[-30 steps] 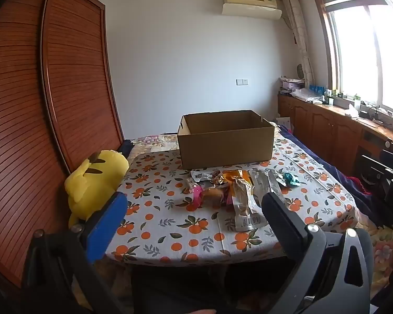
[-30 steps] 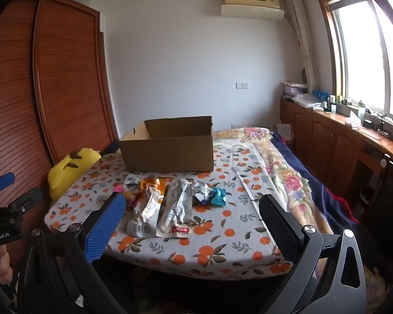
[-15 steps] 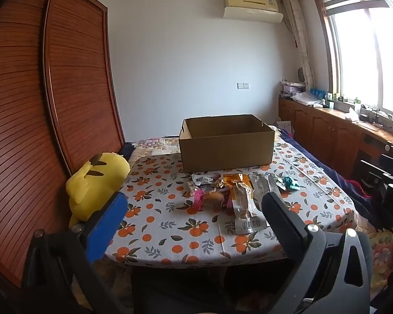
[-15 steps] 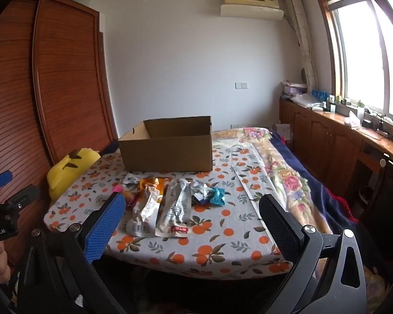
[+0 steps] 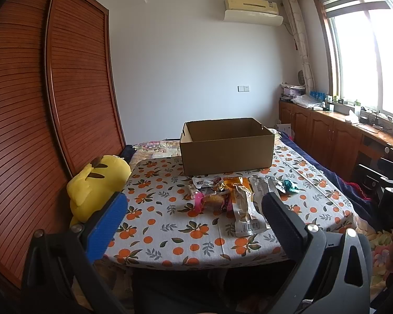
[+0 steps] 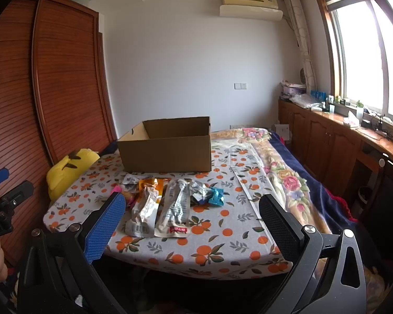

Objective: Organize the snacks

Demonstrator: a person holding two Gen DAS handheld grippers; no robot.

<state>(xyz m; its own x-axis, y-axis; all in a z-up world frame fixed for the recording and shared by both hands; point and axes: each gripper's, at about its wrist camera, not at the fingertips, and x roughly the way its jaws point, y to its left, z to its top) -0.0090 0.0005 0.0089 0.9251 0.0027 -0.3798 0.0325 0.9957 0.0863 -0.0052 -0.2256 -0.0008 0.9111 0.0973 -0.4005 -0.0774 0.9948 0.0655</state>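
A barcode shows on one wrapper in the snack pile (image 5: 235,196), and a red label on another (image 6: 179,229); the print is too small to read. The pile lies on the worktop (image 5: 170,225), at 6 o'clock from the open cardboard box (image 5: 226,146). The box floor is hidden. The left tool (image 5: 194,209) and right tool (image 6: 191,210) both hover wide open and empty.
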